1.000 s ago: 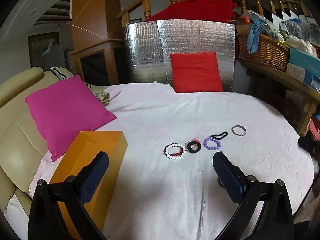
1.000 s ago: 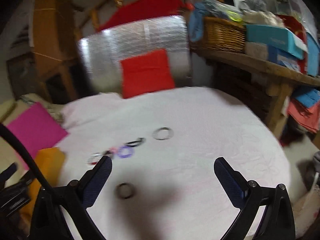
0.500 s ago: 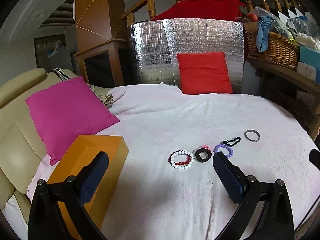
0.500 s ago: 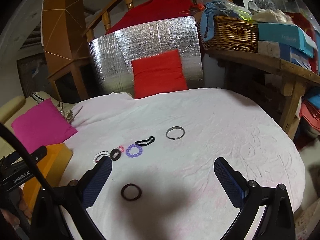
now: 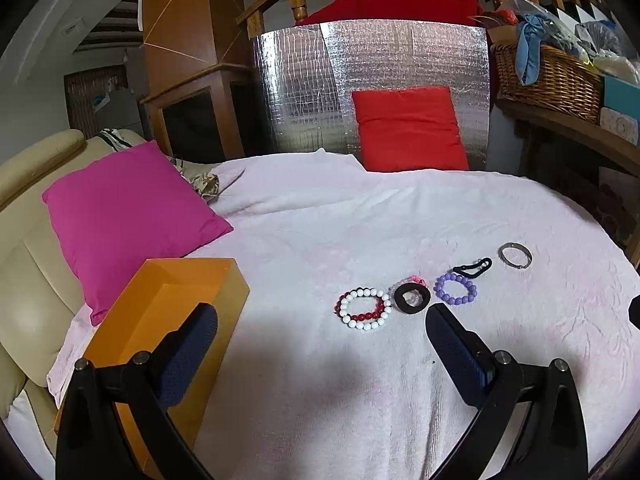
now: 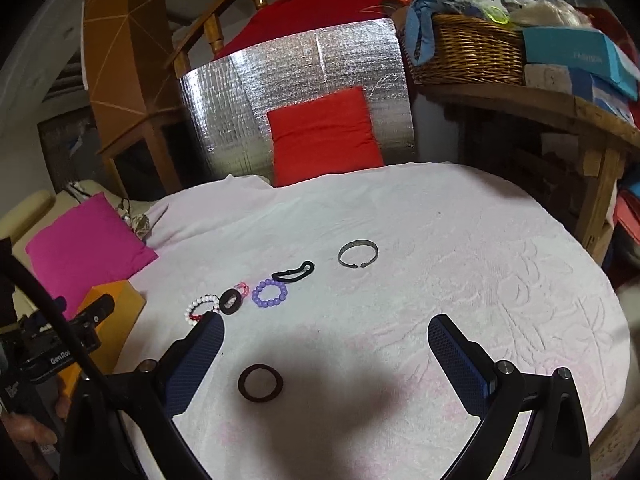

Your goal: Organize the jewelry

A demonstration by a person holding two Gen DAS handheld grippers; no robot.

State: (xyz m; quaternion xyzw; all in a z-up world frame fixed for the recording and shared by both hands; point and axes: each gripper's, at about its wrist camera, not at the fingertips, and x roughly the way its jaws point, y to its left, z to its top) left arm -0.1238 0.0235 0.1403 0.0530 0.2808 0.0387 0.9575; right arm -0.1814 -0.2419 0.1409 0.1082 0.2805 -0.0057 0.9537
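Note:
Jewelry lies in a row on the white cloth: a red-and-white bead bracelet (image 5: 363, 308), a black ring on a pink piece (image 5: 412, 298), a purple bead bracelet (image 5: 456, 289), a black clip (image 5: 472, 267) and a metal bangle (image 5: 515, 255). In the right wrist view the same row runs from the bead bracelet (image 6: 201, 307) to the bangle (image 6: 357, 254), and a dark hair band (image 6: 260, 382) lies alone nearer. An open orange box (image 5: 160, 320) stands at the left. My left gripper (image 5: 320, 352) is open above the cloth beside the box. My right gripper (image 6: 325, 360) is open above the hair band.
A pink cushion (image 5: 128, 216) lies on the beige sofa at the left. A red cushion (image 5: 408, 128) leans on a silver foil panel (image 5: 340, 80) at the back. A wooden shelf with a wicker basket (image 6: 468, 52) and boxes stands at the right.
Both grippers have drawn nearer to the jewelry row and steadied; the right view, blurred a second ago, is now sharp. Both stay open and the jewelry has not moved.

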